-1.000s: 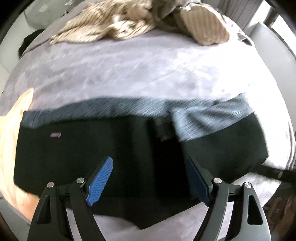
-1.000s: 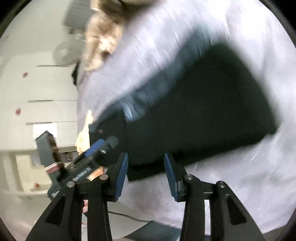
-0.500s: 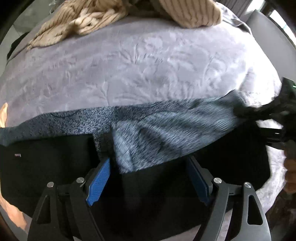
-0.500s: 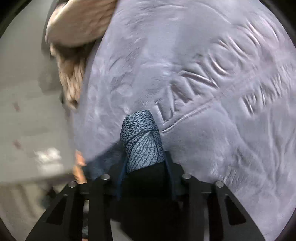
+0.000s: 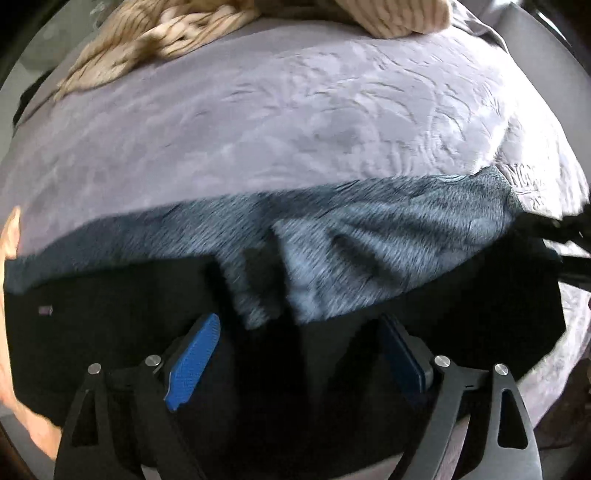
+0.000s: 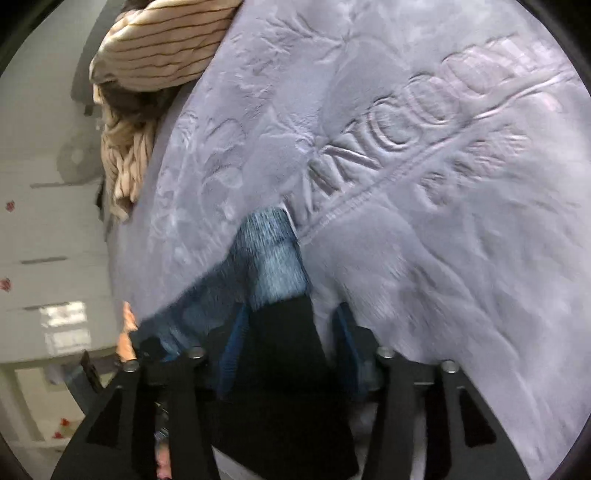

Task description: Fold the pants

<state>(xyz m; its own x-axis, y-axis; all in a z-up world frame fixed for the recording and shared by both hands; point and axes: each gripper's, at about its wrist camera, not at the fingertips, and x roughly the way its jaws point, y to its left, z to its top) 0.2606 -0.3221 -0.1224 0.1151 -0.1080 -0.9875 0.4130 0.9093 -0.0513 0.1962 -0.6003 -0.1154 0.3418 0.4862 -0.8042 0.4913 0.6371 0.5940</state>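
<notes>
Pants (image 5: 155, 354) lie flat across the near part of the bed (image 5: 295, 122), black cloth with a speckled grey-blue waistband (image 5: 388, 236) along the edge farther from me. Part of that band is folded back over the black cloth in loose creases near the middle. My left claw (image 5: 297, 354) hangs over the pants, pointing down at them, its blue pads well apart and pressing on nothing; its jaws have just been opening wider. My right claw (image 6: 288, 347) sits at the end of the pants, where a narrow strip of black cloth topped by the grey-blue band runs up between its fingers. Its jaws have just been opening, and the pads stand off from the cloth on both sides, so the pants lie between them without being pinched. Beyond the pants the grey-lilac bed cover shows raised letters (image 6: 424, 140) and leaf patterns. At the far side of the bed, well apart from the pants, lies a heap of beige striped clothes (image 5: 177, 33). A hand (image 5: 14, 236) shows beside the pants' far-left end.
</notes>
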